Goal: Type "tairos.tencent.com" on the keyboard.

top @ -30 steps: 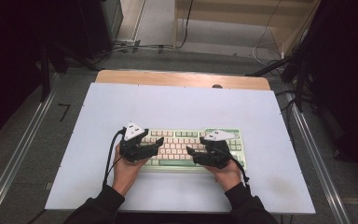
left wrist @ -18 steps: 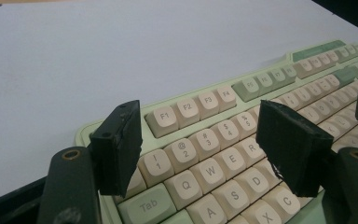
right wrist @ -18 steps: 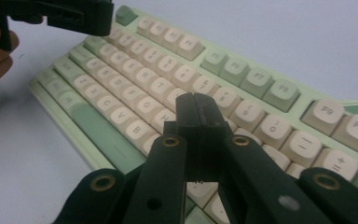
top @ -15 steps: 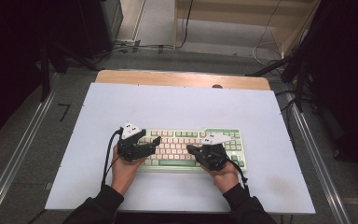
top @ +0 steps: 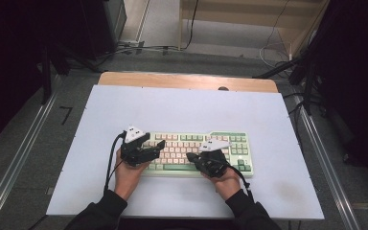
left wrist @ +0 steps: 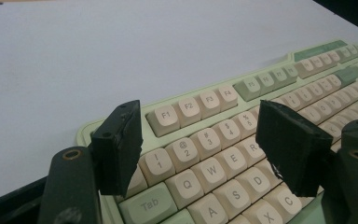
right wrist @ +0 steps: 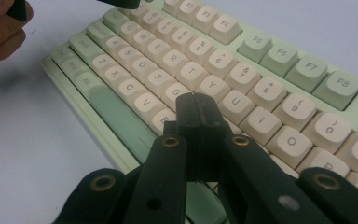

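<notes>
a green and cream keyboard (top: 199,151) lies on a white table (top: 187,108). the left gripper (left wrist: 198,149) hovers wide apart over its 9 o'clock end. the right gripper (right wrist: 196,109) is pressed closed, empty, above the middle keys.

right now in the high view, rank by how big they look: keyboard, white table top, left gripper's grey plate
1. White table top, by far the largest.
2. Keyboard, a small part of the top's area.
3. Left gripper's grey plate, smallest; it sits nearer the camera than the keyboard, yet still looks much smaller.
</notes>
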`<state>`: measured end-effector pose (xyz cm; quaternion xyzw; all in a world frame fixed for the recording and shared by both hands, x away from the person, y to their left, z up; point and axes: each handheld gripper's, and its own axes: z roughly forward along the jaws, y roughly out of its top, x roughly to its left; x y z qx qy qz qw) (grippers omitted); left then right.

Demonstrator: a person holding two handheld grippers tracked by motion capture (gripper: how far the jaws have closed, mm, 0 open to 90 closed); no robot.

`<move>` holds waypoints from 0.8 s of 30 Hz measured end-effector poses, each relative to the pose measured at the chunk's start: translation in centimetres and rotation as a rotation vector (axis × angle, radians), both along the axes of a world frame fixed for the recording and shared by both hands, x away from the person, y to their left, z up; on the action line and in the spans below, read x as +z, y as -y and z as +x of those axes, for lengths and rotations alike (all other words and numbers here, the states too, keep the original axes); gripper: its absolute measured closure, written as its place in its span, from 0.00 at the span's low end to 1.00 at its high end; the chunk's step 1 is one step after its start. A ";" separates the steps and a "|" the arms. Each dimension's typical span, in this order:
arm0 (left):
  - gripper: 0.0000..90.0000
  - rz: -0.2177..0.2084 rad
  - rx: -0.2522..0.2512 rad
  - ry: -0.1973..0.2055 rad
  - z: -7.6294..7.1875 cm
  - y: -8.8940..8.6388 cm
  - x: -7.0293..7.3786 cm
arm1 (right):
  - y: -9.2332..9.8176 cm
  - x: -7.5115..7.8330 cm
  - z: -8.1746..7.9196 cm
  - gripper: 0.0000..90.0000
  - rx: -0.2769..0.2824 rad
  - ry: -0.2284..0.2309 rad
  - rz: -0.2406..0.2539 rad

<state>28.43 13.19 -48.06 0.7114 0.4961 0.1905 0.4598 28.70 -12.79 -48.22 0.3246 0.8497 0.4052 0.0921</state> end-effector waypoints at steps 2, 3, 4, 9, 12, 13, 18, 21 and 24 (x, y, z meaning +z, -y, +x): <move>0.36 -0.001 0.000 0.000 0.0 0.0 0.0 | -0.2 -0.2 0.0 0.97 0.004 -0.005 -0.006; 0.36 -0.001 0.000 -0.001 0.0 0.0 0.0 | -0.2 -0.2 0.0 0.97 0.005 -0.005 -0.008; 0.36 -0.001 0.000 -0.001 0.0 0.0 0.0 | -0.3 -0.3 0.0 0.97 0.007 -0.005 -0.011; 0.36 -0.002 -0.001 -0.001 0.0 0.0 0.0 | -0.6 -0.5 -0.1 0.97 0.011 -0.006 -0.020; 0.36 -0.001 -0.001 -0.002 0.0 0.0 0.0 | -0.6 -0.5 -0.1 0.97 0.010 -0.007 -0.022; 0.36 -0.002 -0.001 -0.002 0.0 0.0 0.0 | -0.6 -0.5 0.0 0.97 0.011 -0.007 -0.023; 0.36 -0.003 0.000 -0.002 0.0 0.0 0.0 | -0.6 -0.5 -0.1 0.97 0.011 -0.007 -0.025; 0.36 0.000 0.001 -0.002 0.0 0.0 0.0 | -0.6 -0.6 -0.1 0.97 0.010 -0.007 -0.026; 0.36 -0.002 0.003 -0.002 0.0 0.0 0.0 | -0.6 -0.6 -0.1 0.97 0.009 -0.006 -0.027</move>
